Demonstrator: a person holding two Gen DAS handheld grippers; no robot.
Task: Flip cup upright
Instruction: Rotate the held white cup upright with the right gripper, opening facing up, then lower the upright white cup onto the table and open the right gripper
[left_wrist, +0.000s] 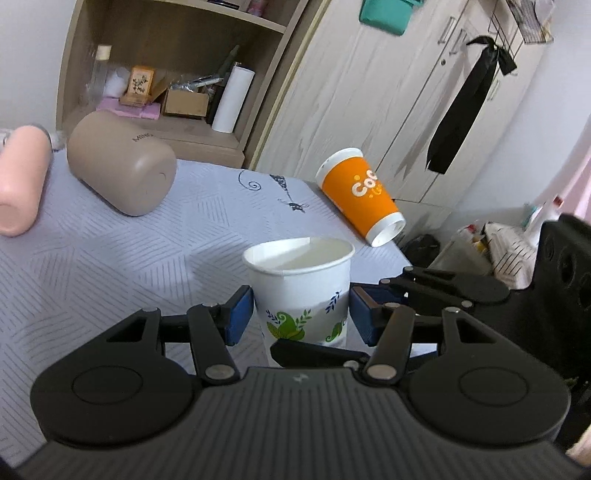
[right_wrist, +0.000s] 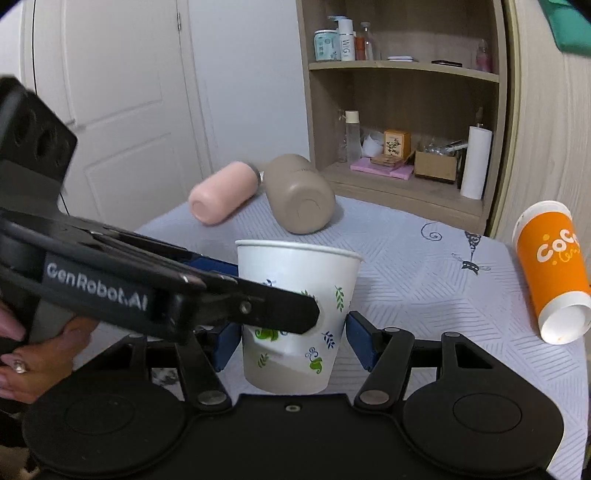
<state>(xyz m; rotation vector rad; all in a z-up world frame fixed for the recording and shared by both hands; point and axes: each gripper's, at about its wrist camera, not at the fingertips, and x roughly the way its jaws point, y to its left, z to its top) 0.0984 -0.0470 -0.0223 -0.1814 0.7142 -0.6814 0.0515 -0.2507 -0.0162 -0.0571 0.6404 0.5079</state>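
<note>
Presently, the white leaf-printed cup (left_wrist: 301, 288) stands mouth-up at lower centre of both views on the grey patterned table (left_wrist: 110, 258). The left gripper (left_wrist: 301, 314) pinches its sides between blue pads. The right gripper (right_wrist: 291, 339) brackets it, pads spread with visible gaps. An orange cup (right_wrist: 550, 269) lies tipped at right.

The white cup (right_wrist: 299, 317) is hemmed in by 2 grippers. Open tablecloth (left_wrist: 122, 258) is seen leftward. The orange cup (left_wrist: 360, 195) lies beyond
</note>
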